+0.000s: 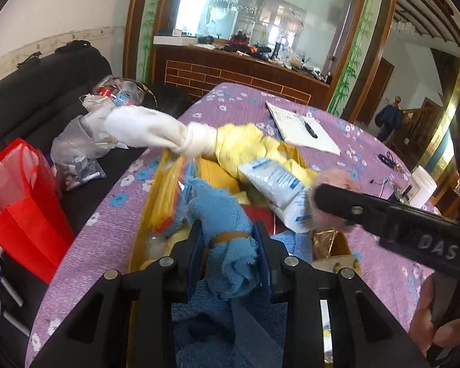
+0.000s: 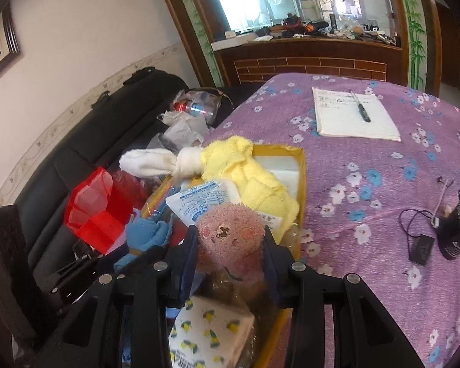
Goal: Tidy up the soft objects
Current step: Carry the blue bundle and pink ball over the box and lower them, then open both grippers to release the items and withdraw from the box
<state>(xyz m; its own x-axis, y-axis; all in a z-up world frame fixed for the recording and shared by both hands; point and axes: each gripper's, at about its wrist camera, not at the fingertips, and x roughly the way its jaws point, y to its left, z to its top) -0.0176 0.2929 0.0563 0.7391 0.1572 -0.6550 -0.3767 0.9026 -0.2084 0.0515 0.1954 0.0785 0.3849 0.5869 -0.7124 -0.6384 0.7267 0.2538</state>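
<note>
- Up close, the left gripper [image 1: 230, 239] has its jaws drawn narrow and clamped on a blue terry cloth [image 1: 227, 233], which bunches up between the dark pads.
- Just beyond it sits a yellow cardboard box [image 2: 300, 165] on a table under a purple flowered tablecloth [image 2: 383, 184].
- Crammed into the box are soft things: a yellow towel [image 2: 254, 178] tied to a white towel [image 2: 150, 159] that trails out over the box's left rim, and a white packet with blue print [image 2: 199, 202] lying on top.
- Reaching in from the right, the right gripper [image 2: 230, 239] holds a pink plush toy [image 2: 230, 236] between its jaws, set wider than the left pair; the toy hangs over the near end of the box.
- Below the toy lies a white pack printed with yellow bees [image 2: 211, 334]; whether it is tissues or cloth is hard to tell.
- Further back on the table rest a lined notepad [image 2: 352, 116] and a black pen [image 2: 360, 107] on top of it.
- Left of the table, a black sofa [image 1: 36, 98] carries a red plastic bin [image 1: 24, 202] and clear bags.
</note>
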